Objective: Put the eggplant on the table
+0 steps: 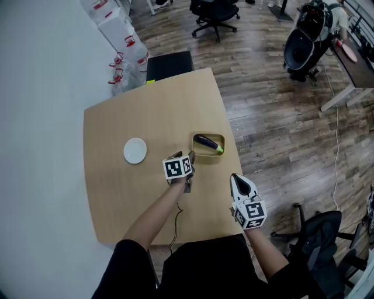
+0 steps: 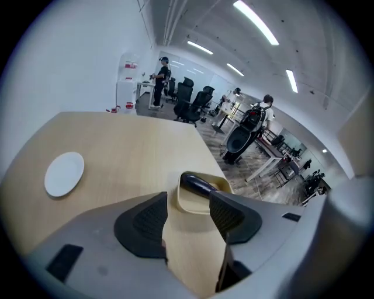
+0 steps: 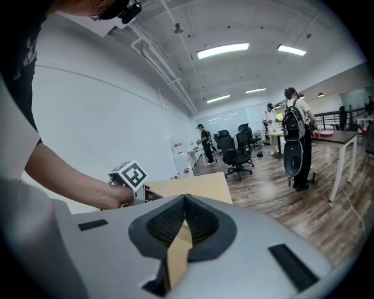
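Note:
A dark purple eggplant (image 1: 207, 142) with a green stem end lies in a shallow tan tray (image 1: 199, 153) near the right edge of the wooden table (image 1: 117, 198). My left gripper (image 1: 186, 158) hangs just short of the tray's near left side, open, with nothing between its pads. In the left gripper view the eggplant (image 2: 196, 183) and the tray (image 2: 186, 205) show beyond the spread jaws of the left gripper (image 2: 188, 200). My right gripper (image 1: 236, 177) is held off the table's right edge; its pads (image 3: 198, 219) meet, so it is shut and empty.
A small white plate (image 1: 135, 150) sits on the table left of the tray. White boxes (image 1: 117, 29) stand by the wall behind the table, next to a black box (image 1: 169, 63). Office chairs (image 1: 213, 14) and a black case (image 1: 301, 49) stand on the wood floor to the right.

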A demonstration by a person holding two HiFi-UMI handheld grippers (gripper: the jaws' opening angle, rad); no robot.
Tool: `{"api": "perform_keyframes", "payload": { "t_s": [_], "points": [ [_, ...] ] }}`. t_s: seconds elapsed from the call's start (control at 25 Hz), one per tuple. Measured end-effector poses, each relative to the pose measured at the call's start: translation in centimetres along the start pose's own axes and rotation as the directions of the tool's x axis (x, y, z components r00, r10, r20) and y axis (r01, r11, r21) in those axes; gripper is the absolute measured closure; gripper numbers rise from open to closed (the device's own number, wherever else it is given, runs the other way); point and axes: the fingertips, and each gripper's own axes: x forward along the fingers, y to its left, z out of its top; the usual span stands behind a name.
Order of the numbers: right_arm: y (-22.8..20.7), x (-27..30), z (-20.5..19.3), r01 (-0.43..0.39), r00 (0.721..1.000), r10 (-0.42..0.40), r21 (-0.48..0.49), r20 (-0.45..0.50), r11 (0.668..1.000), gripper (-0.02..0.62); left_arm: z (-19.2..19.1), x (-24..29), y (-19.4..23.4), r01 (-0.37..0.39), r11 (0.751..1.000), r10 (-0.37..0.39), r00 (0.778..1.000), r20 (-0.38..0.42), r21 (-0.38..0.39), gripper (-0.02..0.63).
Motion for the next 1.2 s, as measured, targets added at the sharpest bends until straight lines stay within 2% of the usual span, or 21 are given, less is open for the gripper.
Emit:
{"api": "perform_keyframes", "payload": {
  "t_s": [0.12,0.32,0.44,0.64,0.8,0.88,0.96,1.04,1.12,1.2],
  "points": [
    [1.7,-1.5,-0.9,-0.021,0.999,0.021,-0.018,-0.024,1.0,0.535,-1.0,-4.7,-2.4,0.049,0.999,-0.049,0.996,0.073,0.005,0.403],
    [6.6,-5.0,-1.7,-0.056,0.998,0.057,0.041,-0.029,0.998,0.535,-3.5,-14.1,-4.8,0.098,0.993,-0.109,0.977,0.183,0.069,0.402],
    [9.2,-7.4,-1.6,-0.065,0.998,0.066,0.048,-0.016,0.997,0.535,-4.9,-19.1,-6.3,0.116,0.985,-0.146,0.956,0.256,0.128,0.402],
    [12.5,-11.3,-1.7,-0.057,0.998,0.057,-0.031,-0.015,0.998,0.535,-7.3,-27.2,-7.5,0.128,0.978,-0.182,0.912,0.367,0.167,0.402],
    [15.1,-14.0,-1.2,-0.061,0.998,0.062,-0.095,0.002,0.994,0.535,-10.0,-33.6,-7.0,0.119,0.973,-0.197,0.872,0.447,0.196,0.403],
    [16.3,-14.9,-0.7,-0.069,0.997,0.071,-0.125,0.016,0.99,0.535,-11.2,-36.1,-7.0,0.144,0.973,-0.215,0.846,0.487,0.179,0.403],
    [17.2,-15.7,-0.7,-0.083,0.996,0.087,-0.131,0.026,0.988,0.535,-12.5,-38.3,-6.2,0.178,0.977,-0.213,0.805,0.554,0.118,0.411],
    [18.1,-16.3,-1.3,-0.098,0.994,0.102,-0.128,0.025,0.987,0.535,-14.2,-40.3,-3.9,0.179,0.984,-0.156,0.765,0.625,0.027,0.521],
    [19.0,-17.1,-1.6,-0.097,0.994,0.102,-0.142,0.03,0.985,0.535,-16.2,-41.8,-1.4,0.135,0.991,-0.088,0.762,0.642,-0.024,0.552],
    [19.4,-17.9,-1.3,-0.084,0.994,0.094,-0.17,0.05,0.982,0.535,-17.7,-43.2,-0.3,0.096,0.995,-0.065,0.763,0.643,-0.013,0.58]
  ]
}}
